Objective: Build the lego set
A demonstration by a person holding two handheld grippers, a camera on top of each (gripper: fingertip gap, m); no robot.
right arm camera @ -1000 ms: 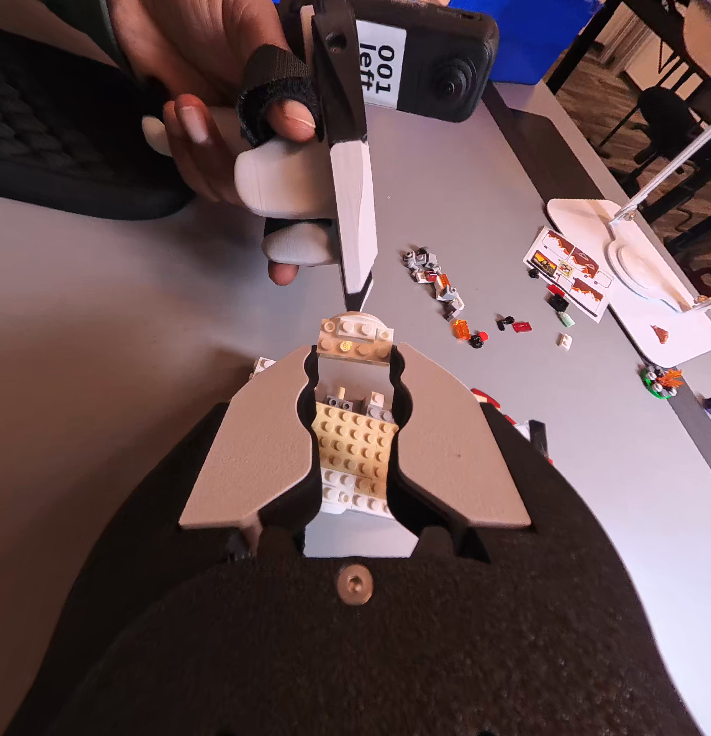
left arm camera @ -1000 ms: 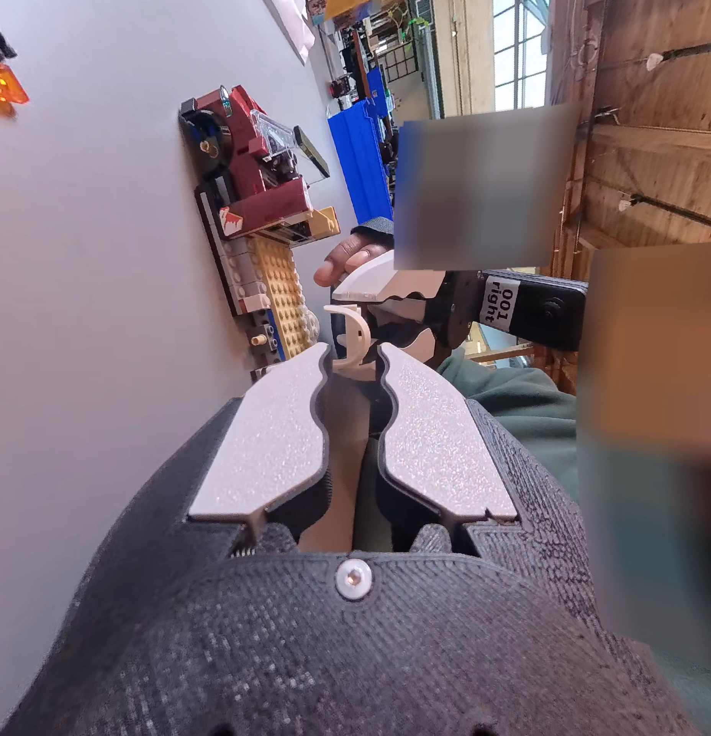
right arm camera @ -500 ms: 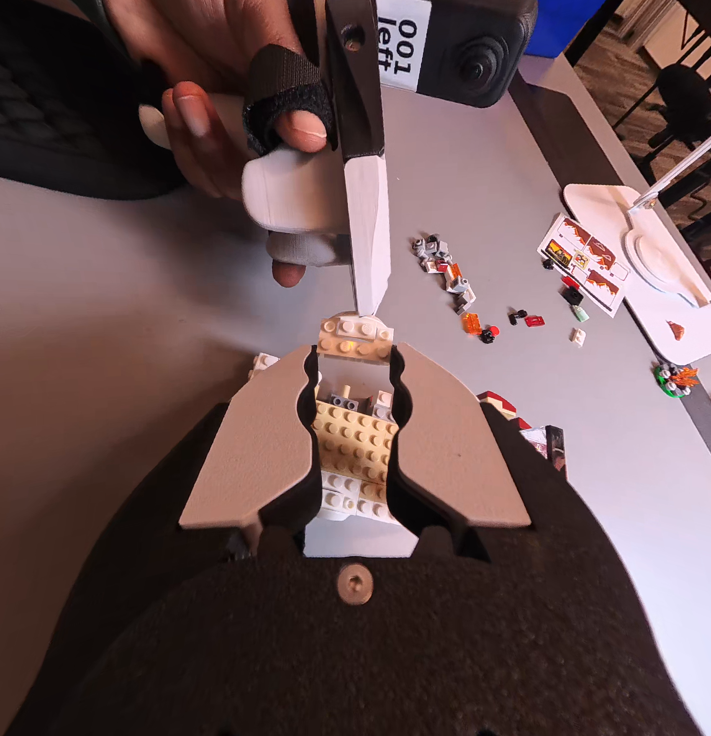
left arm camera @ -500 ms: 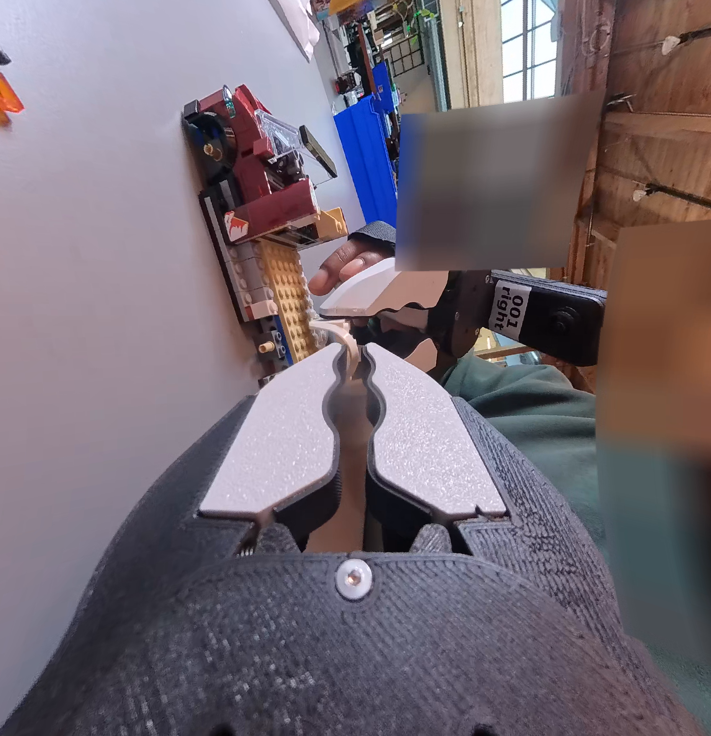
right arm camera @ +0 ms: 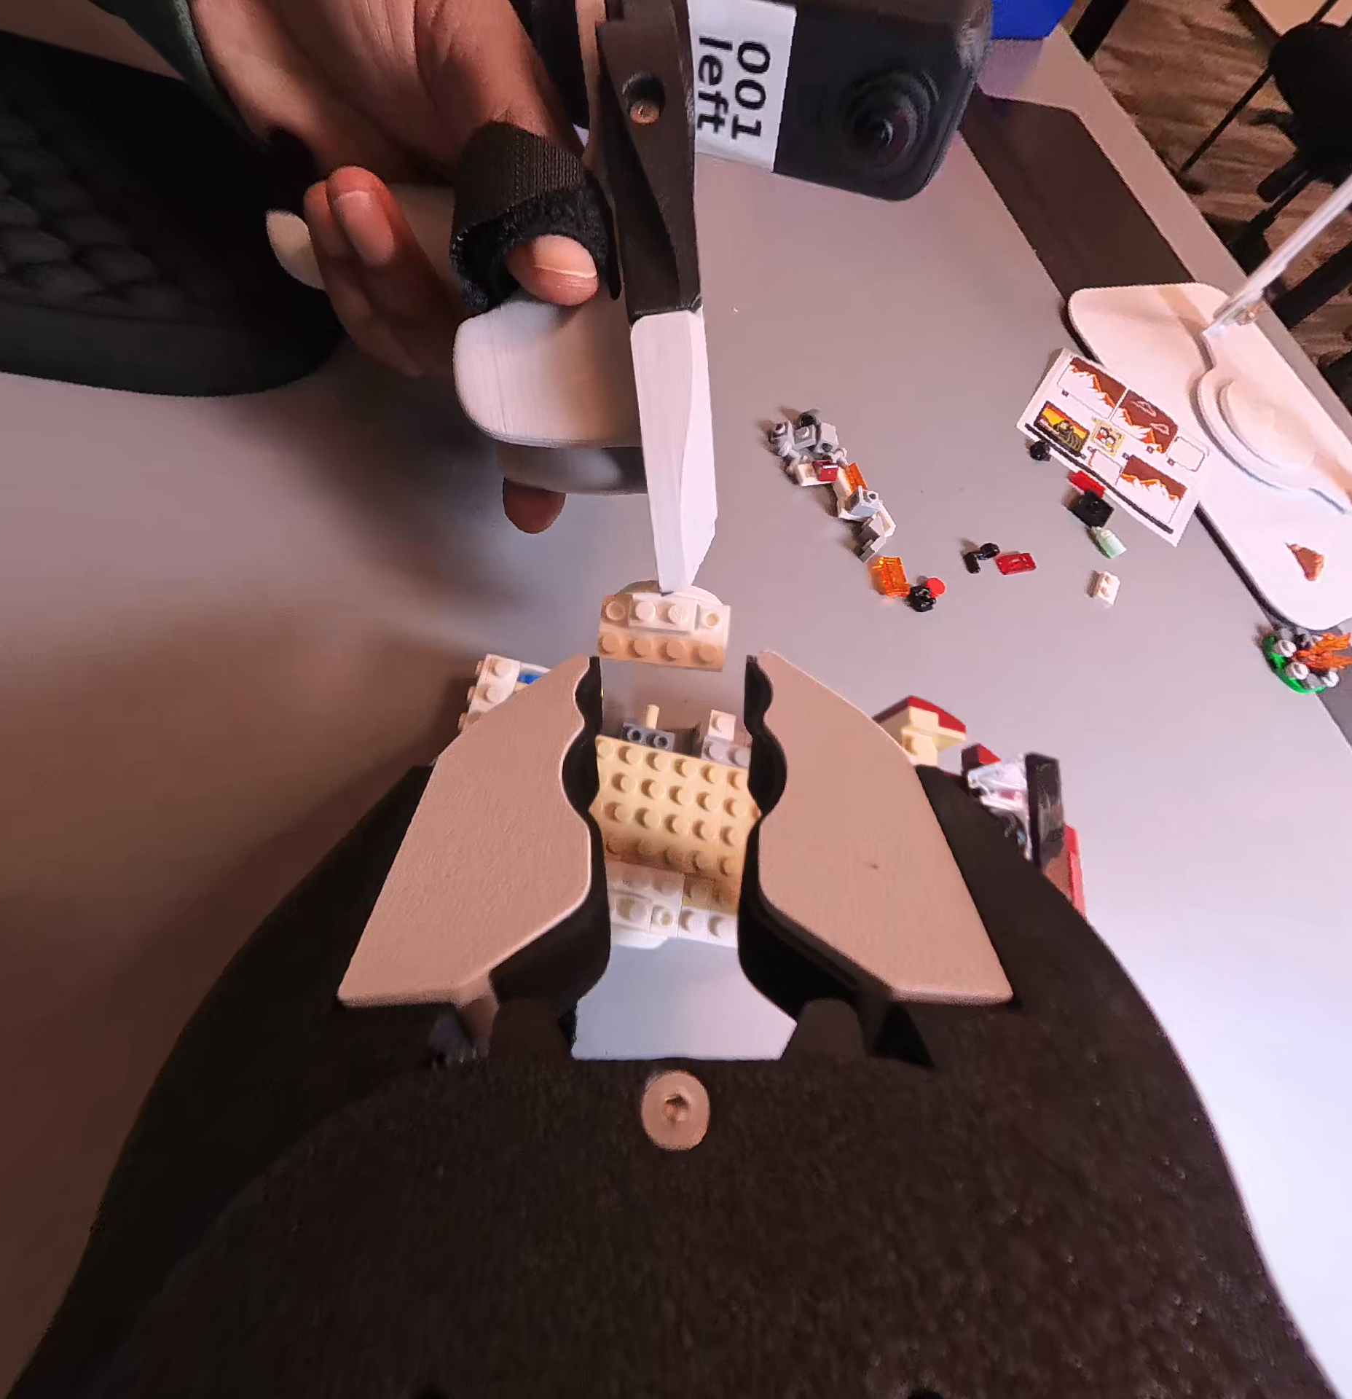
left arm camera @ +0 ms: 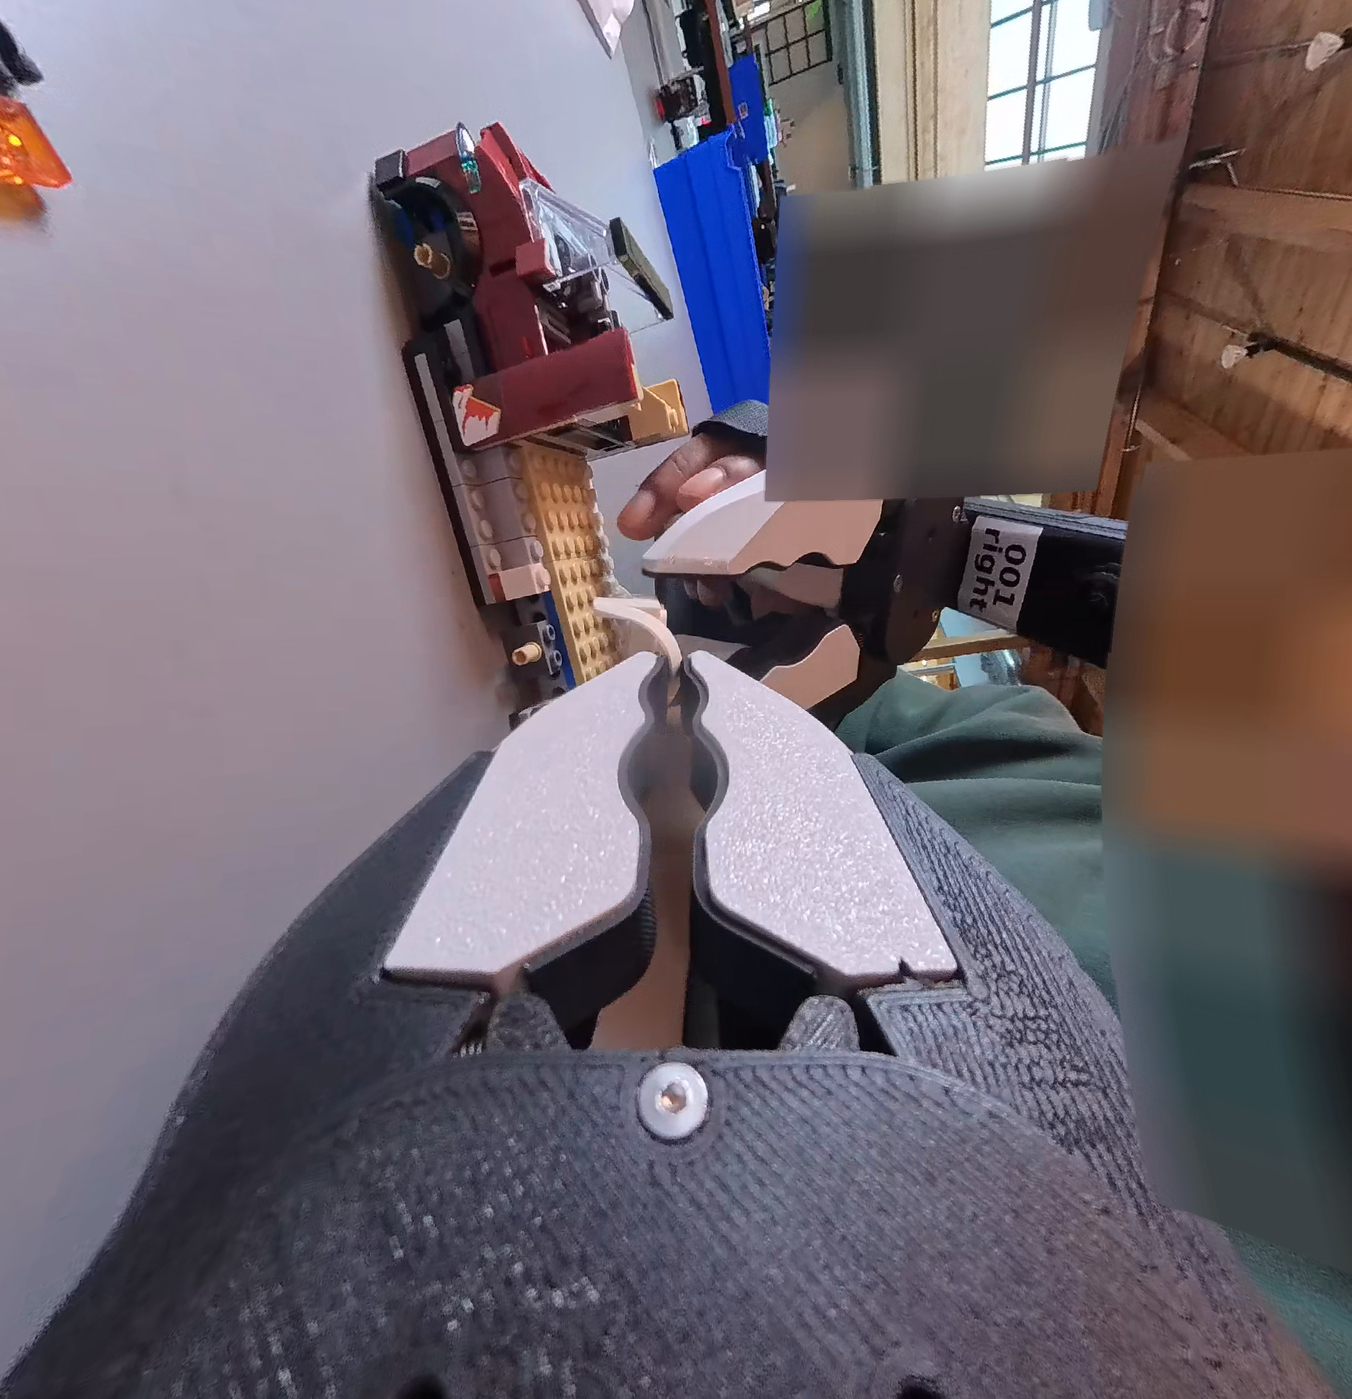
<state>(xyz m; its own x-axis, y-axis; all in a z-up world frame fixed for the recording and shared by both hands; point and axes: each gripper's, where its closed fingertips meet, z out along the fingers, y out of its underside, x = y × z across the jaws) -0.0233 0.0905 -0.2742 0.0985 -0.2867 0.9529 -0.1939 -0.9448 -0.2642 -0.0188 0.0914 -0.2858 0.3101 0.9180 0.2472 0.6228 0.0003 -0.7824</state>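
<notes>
- left gripper (left arm camera: 671,666) pinched closed on a small tan curved piece (left arm camera: 646,622); in the right wrist view that sub-assembly (right arm camera: 664,628) hangs from the left tips, studs up.
- Key relation: held piece sits just off the near end of the tan studded plate (right arm camera: 677,802) of the lego vehicle (left arm camera: 521,363), apart from it, not seated.
- Vehicle's long axis runs away from the left gripper, dark red cab at the far end.
- right gripper (right arm camera: 673,670) spread apart, holding nothing, 1 finger on each side of the plate; not clear if they touch it.
- Left is nearer the piece; the right looks placed to brace the model.
- grey table (right arm camera: 204,606): loose parts (right arm camera: 847,492), sticker sheet (right arm camera: 1112,447), white tray (right arm camera: 1157,333) to the right.
- Room: blue bin (left arm camera: 711,250), windows, wooden wall.
</notes>
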